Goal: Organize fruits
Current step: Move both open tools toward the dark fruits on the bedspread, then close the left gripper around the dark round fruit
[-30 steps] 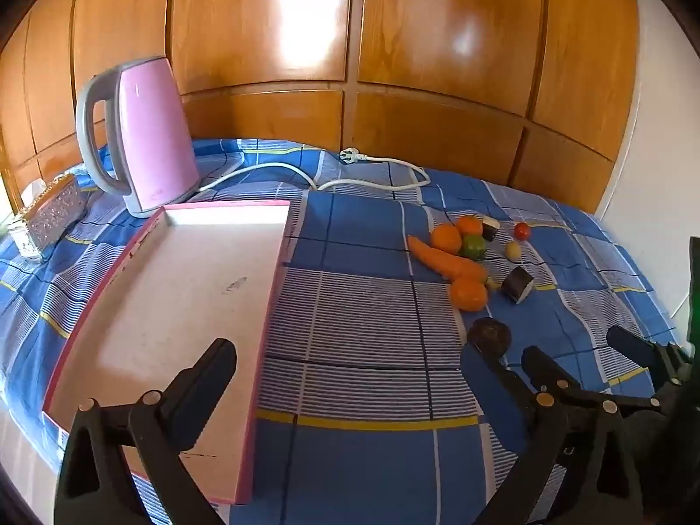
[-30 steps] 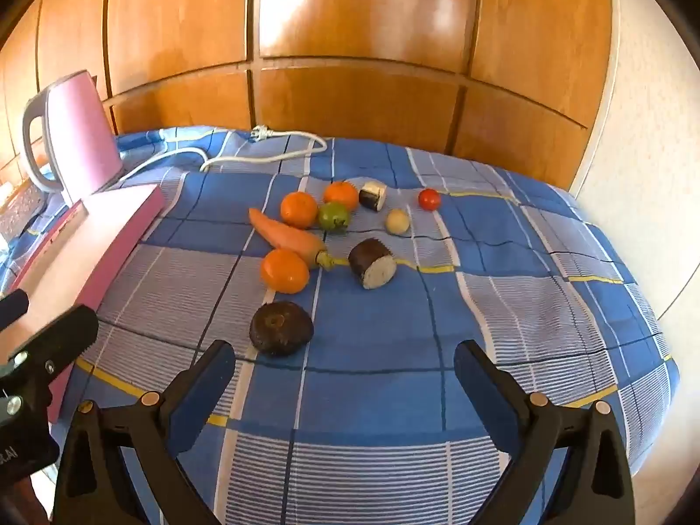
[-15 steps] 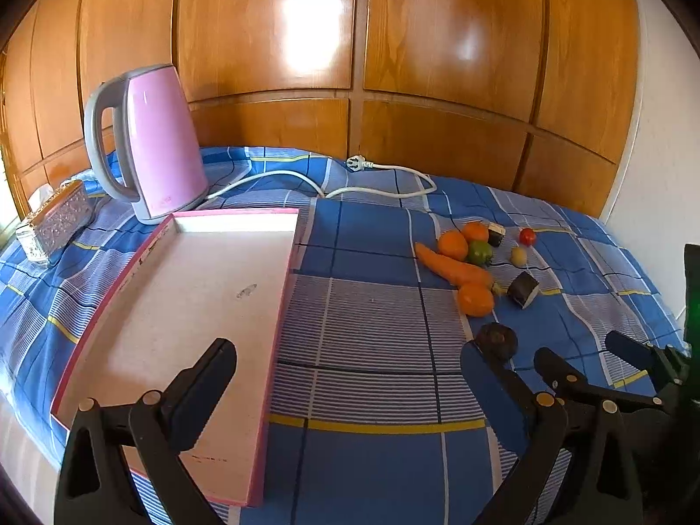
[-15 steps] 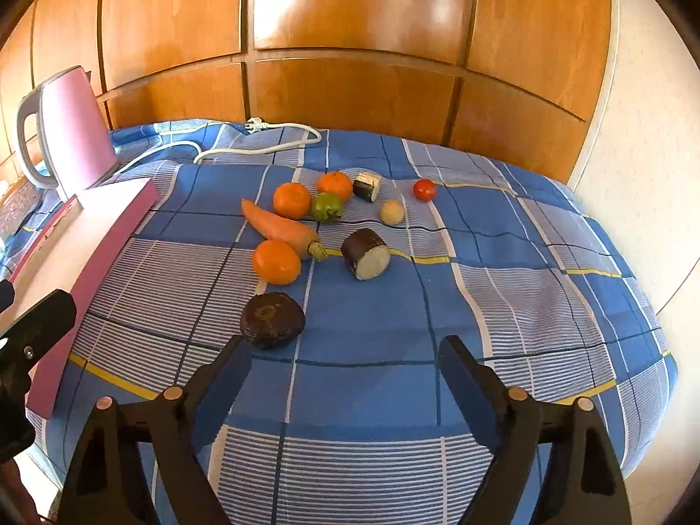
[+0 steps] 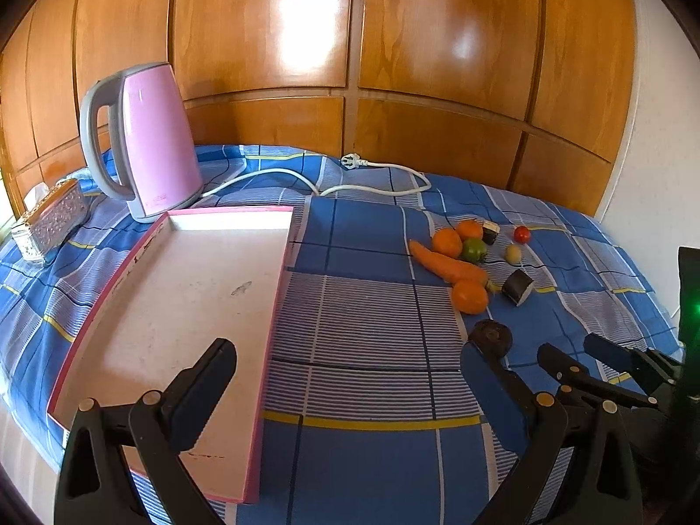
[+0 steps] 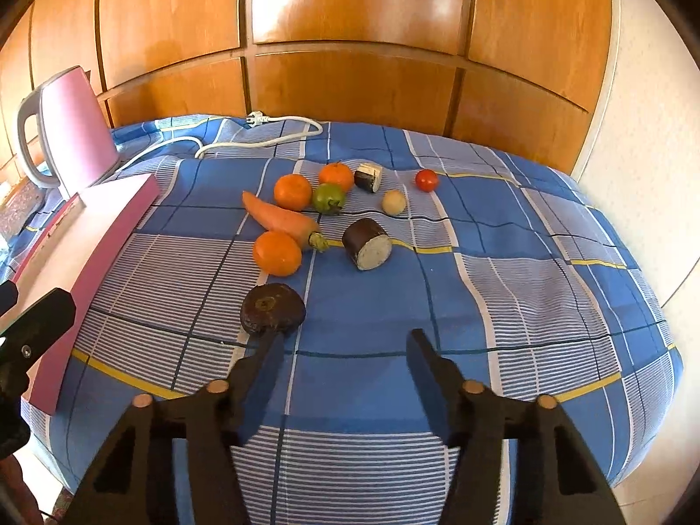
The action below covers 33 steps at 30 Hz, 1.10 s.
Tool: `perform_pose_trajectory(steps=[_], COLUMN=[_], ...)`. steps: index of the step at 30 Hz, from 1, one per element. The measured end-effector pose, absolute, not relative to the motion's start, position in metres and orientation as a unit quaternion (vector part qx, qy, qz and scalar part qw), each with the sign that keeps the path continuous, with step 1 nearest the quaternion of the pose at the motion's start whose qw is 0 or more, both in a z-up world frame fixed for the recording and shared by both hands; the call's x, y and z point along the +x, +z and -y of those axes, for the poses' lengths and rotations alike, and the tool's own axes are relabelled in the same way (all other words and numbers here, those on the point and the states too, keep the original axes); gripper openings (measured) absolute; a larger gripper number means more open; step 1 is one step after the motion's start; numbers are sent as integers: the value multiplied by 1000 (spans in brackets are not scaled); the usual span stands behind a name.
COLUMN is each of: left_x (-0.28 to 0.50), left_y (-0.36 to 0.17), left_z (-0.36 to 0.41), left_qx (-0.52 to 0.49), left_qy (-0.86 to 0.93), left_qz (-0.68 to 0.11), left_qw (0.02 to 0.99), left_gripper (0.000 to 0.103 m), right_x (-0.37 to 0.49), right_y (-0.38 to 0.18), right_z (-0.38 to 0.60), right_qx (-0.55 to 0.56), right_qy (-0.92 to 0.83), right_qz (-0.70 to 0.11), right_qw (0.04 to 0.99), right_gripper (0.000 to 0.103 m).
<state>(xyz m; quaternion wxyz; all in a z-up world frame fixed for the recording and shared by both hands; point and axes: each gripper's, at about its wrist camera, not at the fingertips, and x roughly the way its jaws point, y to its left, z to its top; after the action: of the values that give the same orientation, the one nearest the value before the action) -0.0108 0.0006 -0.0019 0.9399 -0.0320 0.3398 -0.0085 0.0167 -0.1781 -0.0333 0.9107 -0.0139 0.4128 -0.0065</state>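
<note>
Fruits [image 6: 280, 252] just ahead of right hand-held gripper [image 6: 341, 358], jaws spread, nothing betw. them

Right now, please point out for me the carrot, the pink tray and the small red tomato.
carrot [image 6: 280, 219]: right wrist view, middle of its orange body.
pink tray [image 5: 280, 288]: left wrist view, its right pink wall.
small red tomato [image 6: 426, 180]: right wrist view, centre of its red skin.
</note>
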Motion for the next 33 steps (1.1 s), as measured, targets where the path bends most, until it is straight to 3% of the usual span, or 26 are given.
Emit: perform_pose_trajectory(steps=[7,33], left_x=[-9,-5], left_y=[-4,-9], left_z=[-1,14], left_qx=[-36,-14], left_qy=[-16,-45], left_qz=[-346,-355], left_qw=[937,934], left_gripper=[103,103], right_x=[18,23], right_y=[-37,-50], right_z=[180,192], right_qx=[-6,3], right_qy=[4,10], right_qz=[-423,-448], right_qw=[906,894], right_gripper=[44,44])
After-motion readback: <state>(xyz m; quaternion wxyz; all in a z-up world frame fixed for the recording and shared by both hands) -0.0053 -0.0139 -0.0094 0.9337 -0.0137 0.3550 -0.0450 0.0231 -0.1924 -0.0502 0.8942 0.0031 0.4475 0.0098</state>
